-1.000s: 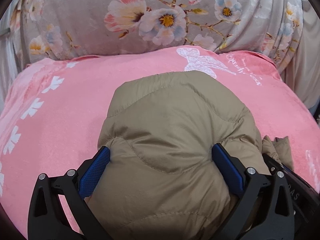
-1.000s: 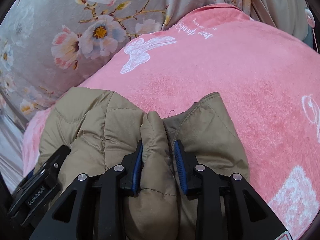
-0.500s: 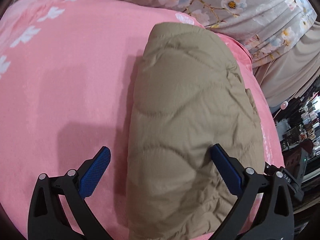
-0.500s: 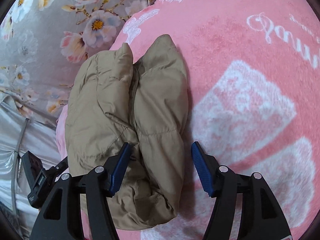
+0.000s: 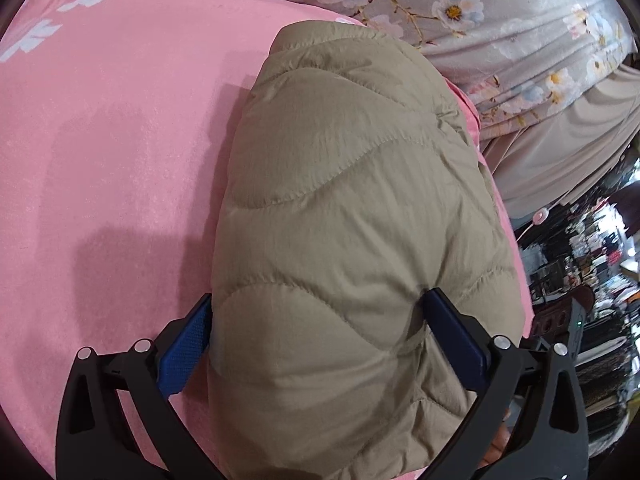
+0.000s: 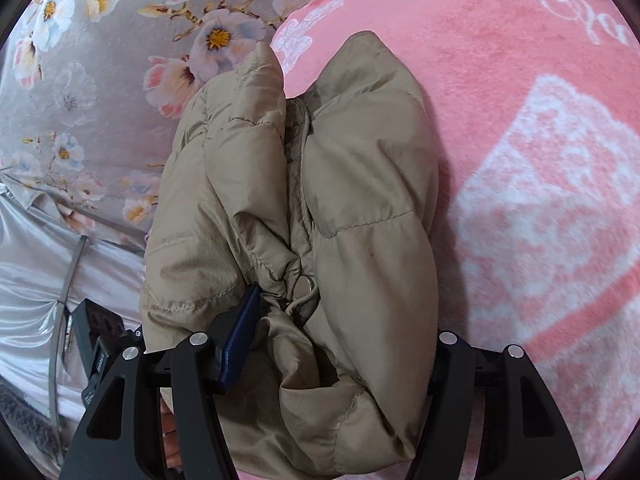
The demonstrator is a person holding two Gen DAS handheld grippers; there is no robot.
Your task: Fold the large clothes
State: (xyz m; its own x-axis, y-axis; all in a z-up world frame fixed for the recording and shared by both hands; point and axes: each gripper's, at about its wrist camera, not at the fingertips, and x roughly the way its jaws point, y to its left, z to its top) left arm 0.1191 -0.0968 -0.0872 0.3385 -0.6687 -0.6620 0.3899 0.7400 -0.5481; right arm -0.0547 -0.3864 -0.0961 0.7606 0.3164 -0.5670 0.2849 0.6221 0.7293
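A tan quilted puffer jacket (image 5: 352, 208) lies folded into a thick bundle on a pink blanket (image 5: 112, 128). My left gripper (image 5: 316, 332) is wide open and straddles the near end of the bundle, blue pads on either side. In the right wrist view the jacket (image 6: 352, 208) shows its folded edges and a snap button. My right gripper (image 6: 340, 328) is wide open around that end; its left blue pad (image 6: 240, 340) presses into the fabric and the right pad is hidden behind the jacket.
A grey floral cover (image 5: 500, 20) lies beyond the blanket and shows in the right wrist view (image 6: 100, 80) too. Silver satin fabric (image 6: 28, 280) hangs at the left. A cluttered room (image 5: 592, 280) lies past the bed's right edge.
My right gripper let go of the jacket fold and opened wide. Both grippers swung round and pushed in, so the bundle now sits between the open fingers of each.
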